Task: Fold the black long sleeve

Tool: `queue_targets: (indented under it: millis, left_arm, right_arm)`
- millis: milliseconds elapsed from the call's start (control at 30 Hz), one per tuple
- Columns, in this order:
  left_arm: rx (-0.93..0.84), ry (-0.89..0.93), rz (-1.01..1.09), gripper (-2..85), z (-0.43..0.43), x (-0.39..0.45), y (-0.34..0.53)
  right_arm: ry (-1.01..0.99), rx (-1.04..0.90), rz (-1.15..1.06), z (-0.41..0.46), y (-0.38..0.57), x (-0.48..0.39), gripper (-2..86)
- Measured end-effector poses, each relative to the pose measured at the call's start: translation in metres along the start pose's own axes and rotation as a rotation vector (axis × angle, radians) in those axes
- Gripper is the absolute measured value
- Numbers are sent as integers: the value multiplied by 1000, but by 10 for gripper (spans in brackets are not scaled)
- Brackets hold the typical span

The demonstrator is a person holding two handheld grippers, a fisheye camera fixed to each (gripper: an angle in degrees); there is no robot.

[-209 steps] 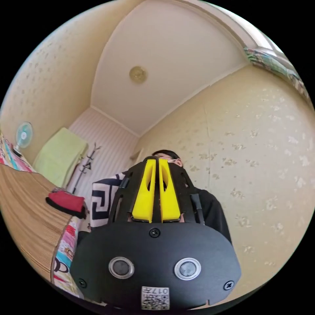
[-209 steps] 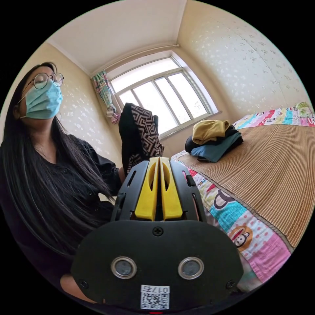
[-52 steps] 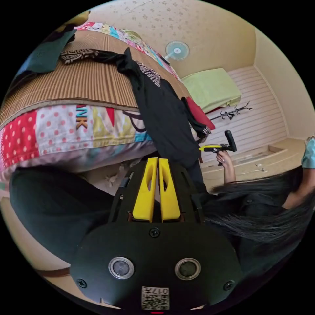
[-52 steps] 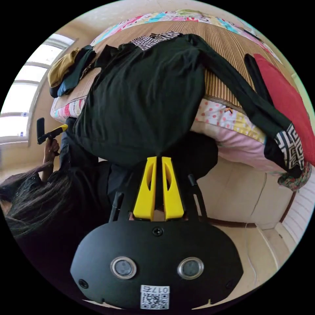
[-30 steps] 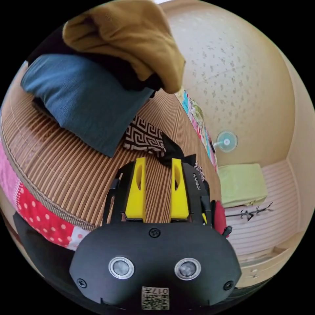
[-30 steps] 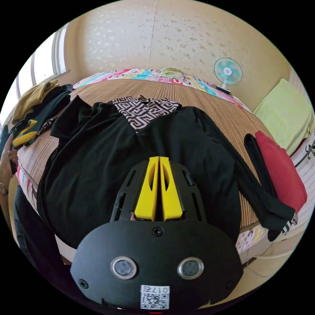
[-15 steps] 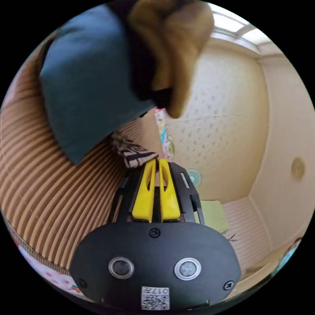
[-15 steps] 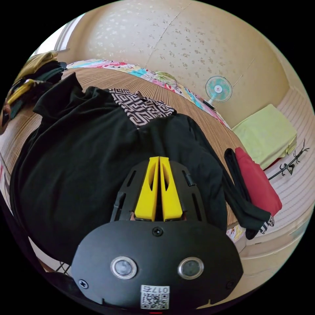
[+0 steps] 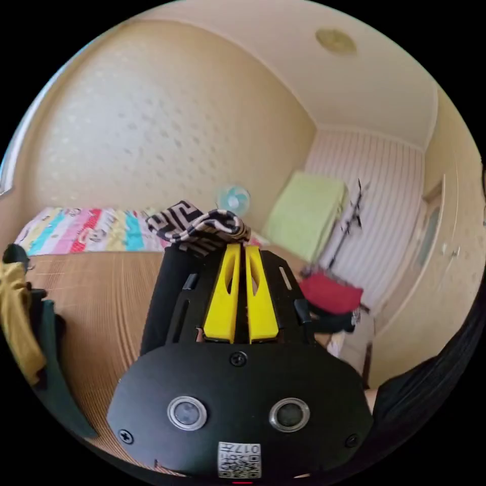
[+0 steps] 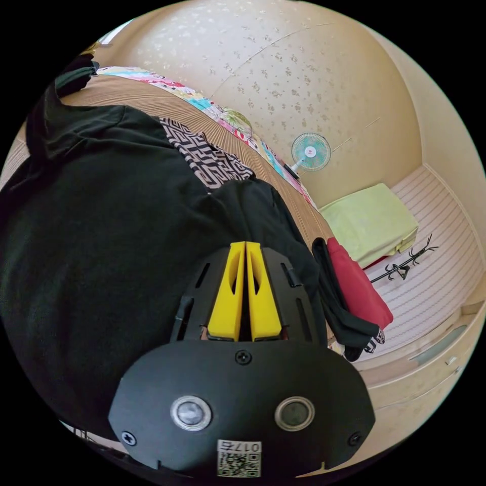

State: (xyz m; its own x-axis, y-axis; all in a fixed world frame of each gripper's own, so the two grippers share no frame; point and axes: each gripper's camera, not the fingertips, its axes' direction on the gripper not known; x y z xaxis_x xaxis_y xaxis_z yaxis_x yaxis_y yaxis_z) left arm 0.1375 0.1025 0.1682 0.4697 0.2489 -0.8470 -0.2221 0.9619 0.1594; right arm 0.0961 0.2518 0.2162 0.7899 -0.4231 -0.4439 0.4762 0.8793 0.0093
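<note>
On the bed: we see the black long sleeve spread front-up over the woven mat, its patterned collar toward the wall and its hem toward us, which we judge is the flat lay-out a fold starts from.
Far sleeve: it trails off the body toward the mat's edge, its patterned end hanging just beside the red folded garment; we read it as not yet folded in.
Left gripper: its yellow jaws are pressed together with only a thin slit between them, and the black-and-cream patterned cuff bunches right at their tips; we take this as a pinch on the cuff.
Held sleeve: black fabric drops from the cuff down beside the gripper body toward the mat, so we judge the sleeve is raised clear of the bed, likely to be carried across the shirt's body.
Right gripper: its jaws are also brought together, tips lying on the black cloth near the shirt's right side; we cannot tell whether any fabric is caught between them, and it may simply be steadying the body.
Neighbours: a pile of other clothes sits at the mat's left edge, well apart from the red garment; a small fan stands by the wall.
Stage: early, in our judgement, with no fold made in the body.
</note>
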Motion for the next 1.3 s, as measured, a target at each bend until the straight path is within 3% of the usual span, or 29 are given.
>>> queue_targets:
  millis: [67, 133, 233, 400, 600, 667, 900, 1167, 1300]
  left_arm:
    - [-447, 87, 73, 13, 150, 23, 16]
    - [-620, 155, 114, 40, 216, 37, 40]
    - [-584, 160, 119, 55, 230, 51, 61]
    - [-411, 131, -73, 59, 169, 25, 96]
    - [-290, -324, -346, 63, 99, 7, 177]
    - [-343, -448, -395, 74, 113, 3, 204]
    - [-481, -474, -408, 58, 162, -11, 215]
    - [-707, -549, -148, 45, 194, -19, 192]
    - [-752, -562, -114, 44, 185, -39, 188]
  right_arm:
    - [-1, 1, 3, 2, 0, 0, 2]
    - [-1, 1, 5, 4, 0, 0, 2]
    - [2, -1, 7, 8, -1, 2, 2]
    - [21, 3, 11, 14, -2, 6, 2]
    - [29, 2, 11, 22, -5, 18, 2]
    - [28, 0, 9, 25, -6, 25, 2]
    - [-73, -57, 22, 41, -18, 65, 2]
    - [-496, -232, 273, 50, -45, 148, 2]
    - [-481, -236, 270, 40, -53, 145, 3]
